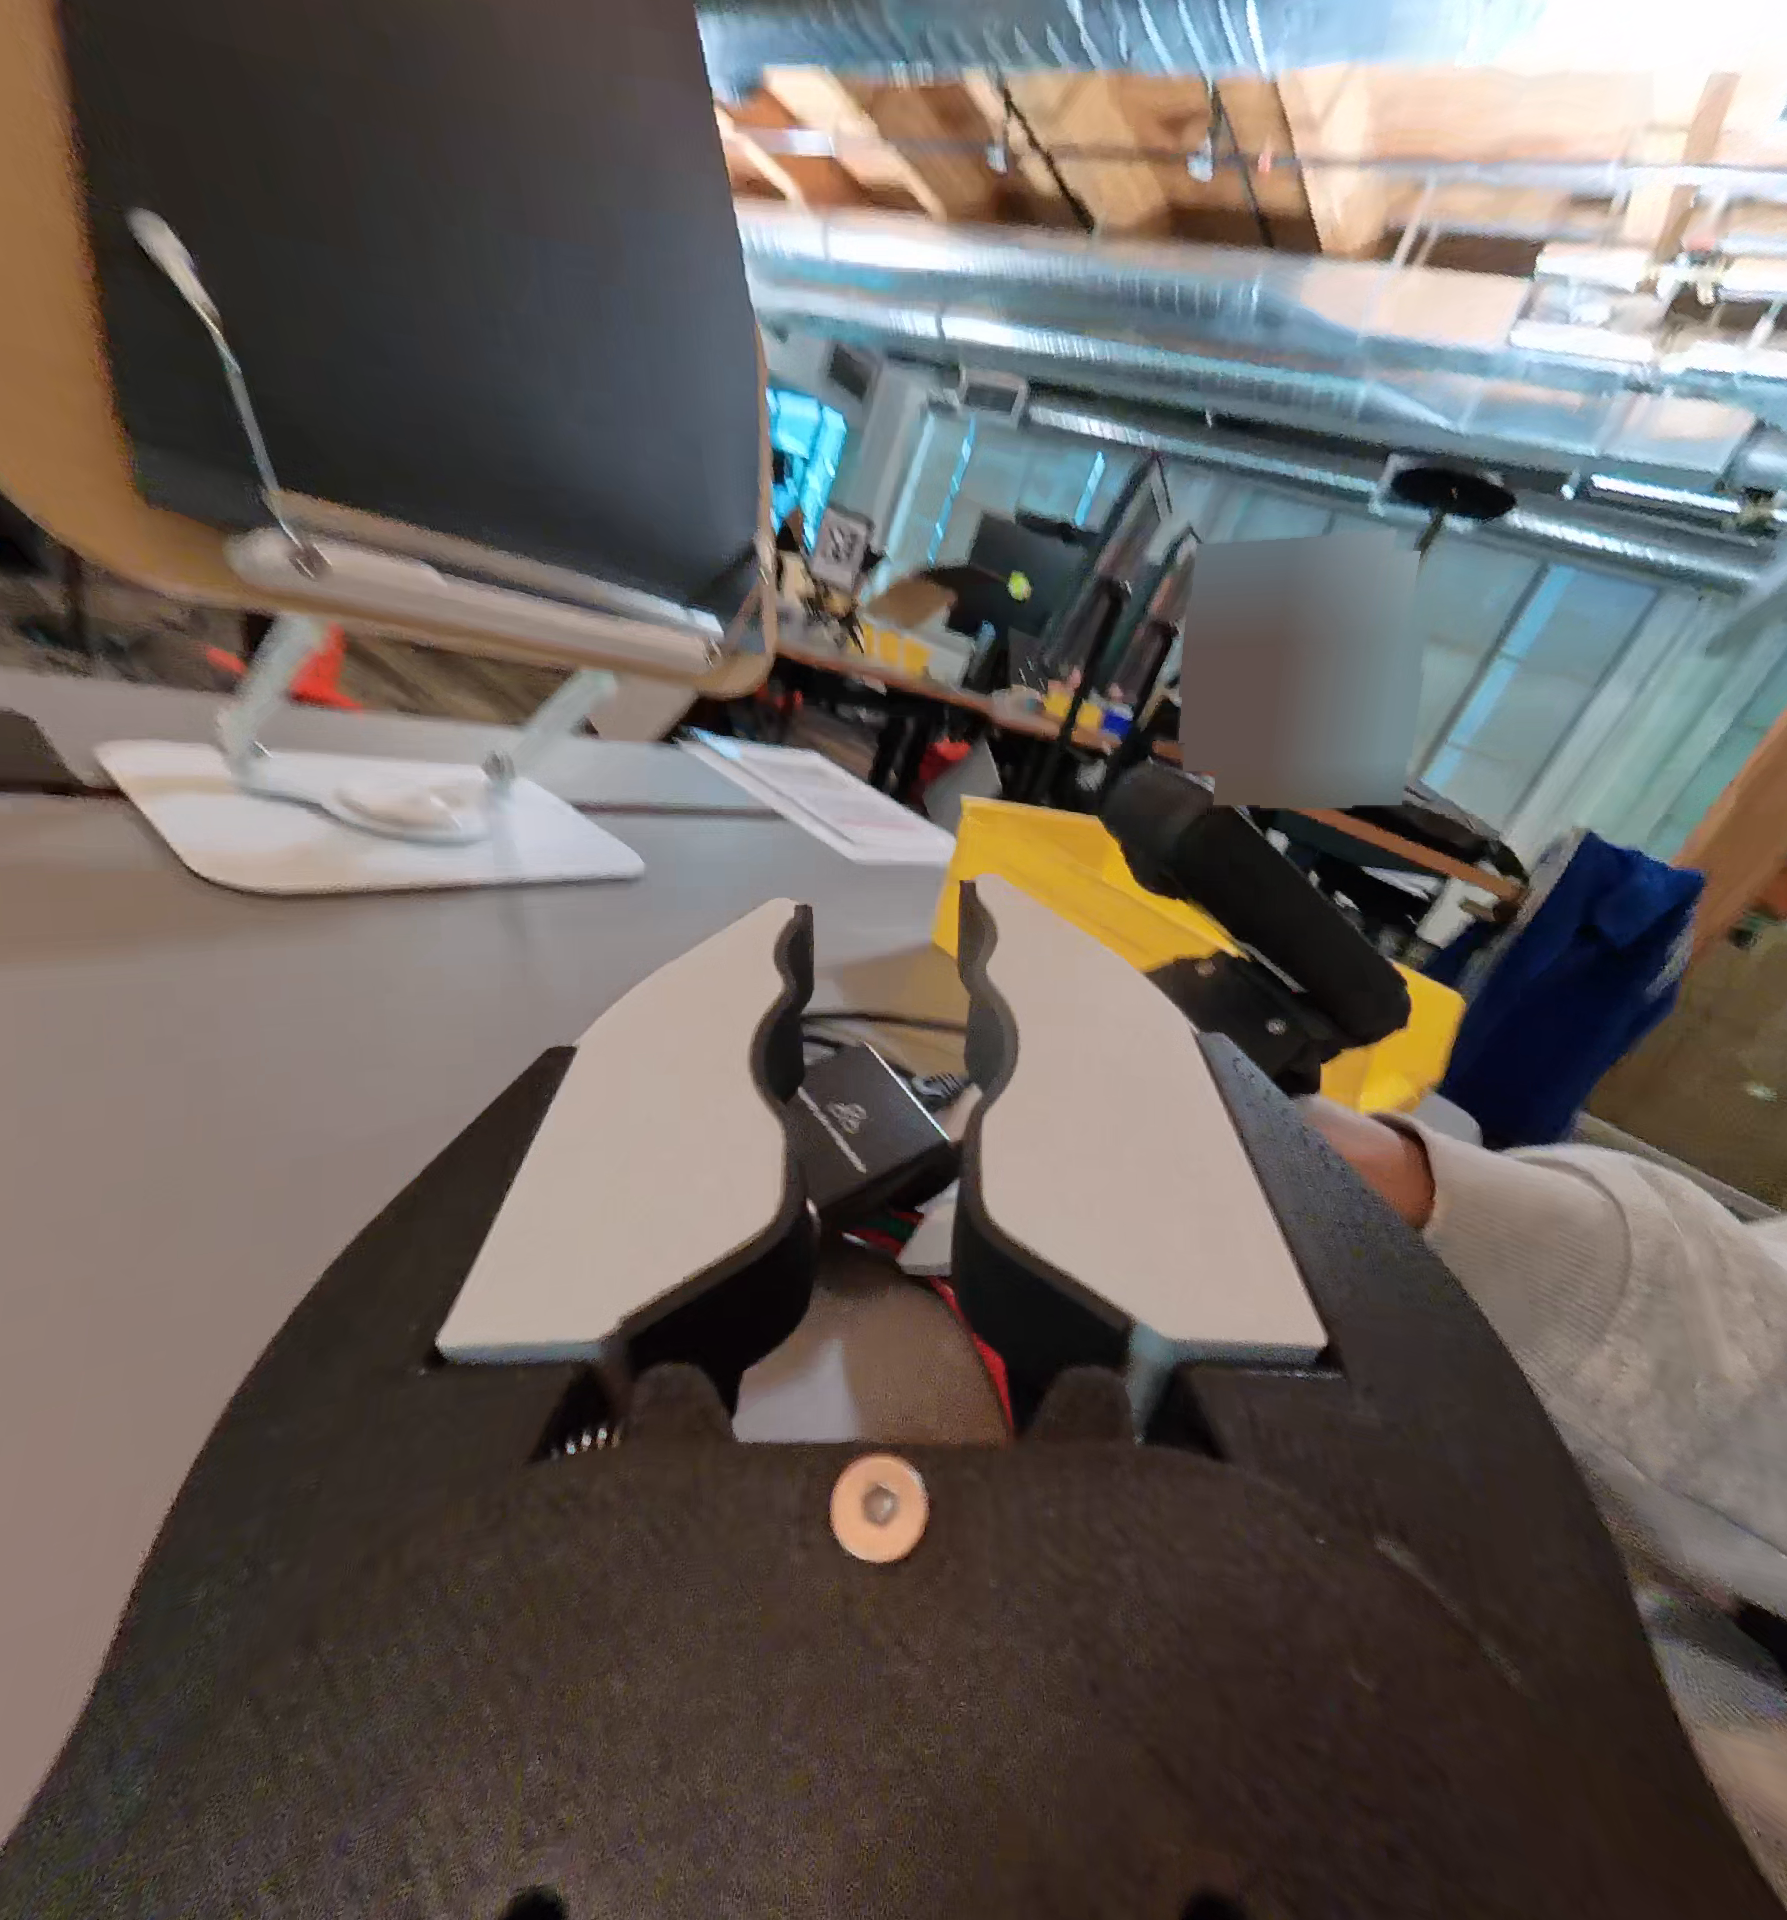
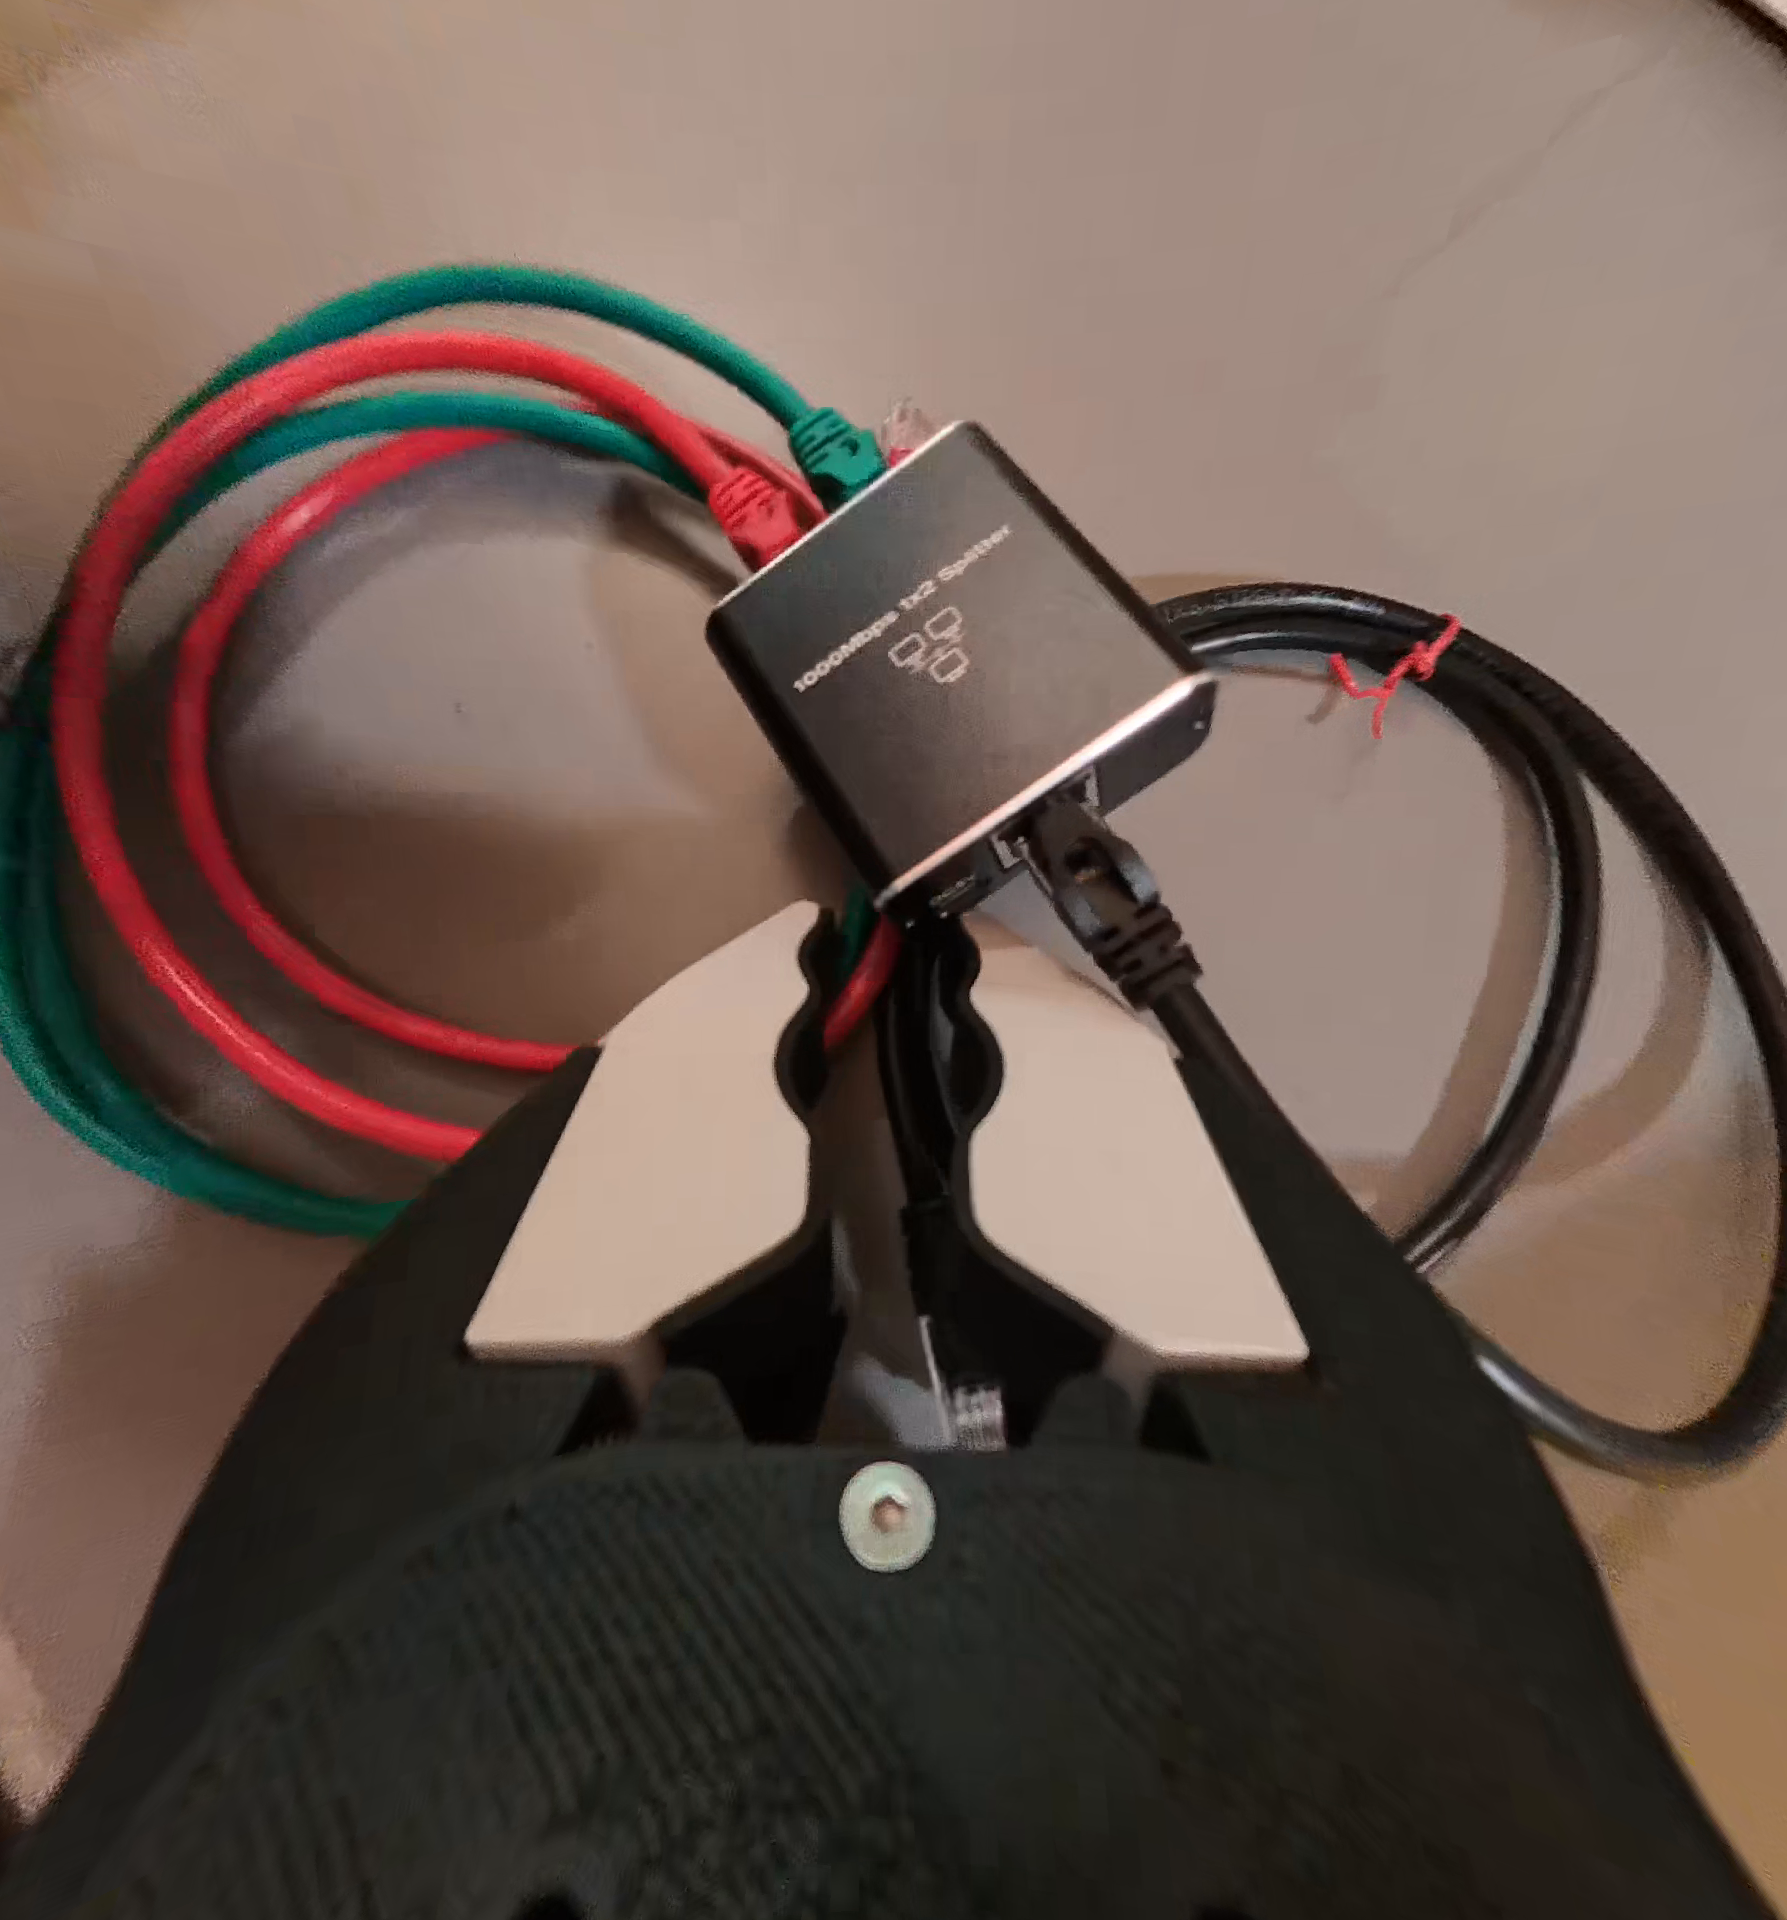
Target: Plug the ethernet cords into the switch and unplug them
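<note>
Left wrist view low, level across the grey table (image 1: 193, 1039); right wrist view steeply down, close over the shared switch (image 2: 956, 665).

Grey tabletop (image 1: 245, 1039) underfoot of everything, smooth and matte, tan-tinted in the right wrist view (image 2: 1284, 312). Far left, a white stand (image 1: 369, 821) bearing a dark panel (image 1: 421, 281) edged in tan. Just beyond, a sheet of paper (image 1: 827, 800). Near right, a yellow bin (image 1: 1076, 894) and a blue garment (image 1: 1575, 997). Farther off, cluttered workbenches (image 1: 972, 686), tall windows (image 1: 1554, 675) letting in daylight. Overhead, exposed wooden joists (image 1: 1284, 135) and silver ducting (image 1: 1128, 301).
</note>
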A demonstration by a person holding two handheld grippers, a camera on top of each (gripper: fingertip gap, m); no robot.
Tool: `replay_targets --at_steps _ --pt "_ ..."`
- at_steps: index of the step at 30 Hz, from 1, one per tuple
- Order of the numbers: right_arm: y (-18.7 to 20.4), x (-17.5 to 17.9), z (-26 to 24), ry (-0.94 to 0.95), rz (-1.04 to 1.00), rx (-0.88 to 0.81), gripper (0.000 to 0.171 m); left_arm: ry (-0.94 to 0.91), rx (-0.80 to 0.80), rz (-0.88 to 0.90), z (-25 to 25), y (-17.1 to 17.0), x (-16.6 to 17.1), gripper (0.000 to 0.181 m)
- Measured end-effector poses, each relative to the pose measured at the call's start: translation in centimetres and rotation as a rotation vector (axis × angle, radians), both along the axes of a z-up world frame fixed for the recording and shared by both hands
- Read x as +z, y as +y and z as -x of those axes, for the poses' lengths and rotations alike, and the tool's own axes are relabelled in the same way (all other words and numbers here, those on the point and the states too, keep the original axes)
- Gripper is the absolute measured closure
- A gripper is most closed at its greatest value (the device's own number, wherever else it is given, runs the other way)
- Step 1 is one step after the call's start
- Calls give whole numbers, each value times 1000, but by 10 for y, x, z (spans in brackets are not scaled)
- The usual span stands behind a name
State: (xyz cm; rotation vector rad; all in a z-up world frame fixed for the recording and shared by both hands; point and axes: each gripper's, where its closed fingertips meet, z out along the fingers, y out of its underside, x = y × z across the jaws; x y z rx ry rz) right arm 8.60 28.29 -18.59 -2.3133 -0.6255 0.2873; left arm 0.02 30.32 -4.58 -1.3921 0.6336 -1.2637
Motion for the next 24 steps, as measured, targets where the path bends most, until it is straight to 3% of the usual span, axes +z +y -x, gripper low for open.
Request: replay_targets --at_steps 1,4,7,14,24 --pt "2 5 -3 26 -21 -15 152 -33 46 -30 9 4 8 154" --pt "7 28 -12 103 -105 -58 156 -118 224 -100 42 19 26 153" --pt "9 52 -20 199 -173 -95 158 -135 338 -72 64 37 24 151" --pt "5 69 -23 207 -241 -86 161 -139 303 96 62 55 2 149" --pt "-5 20 -4 71 -77 23 160 -119 273 135 56 56 -5 150"
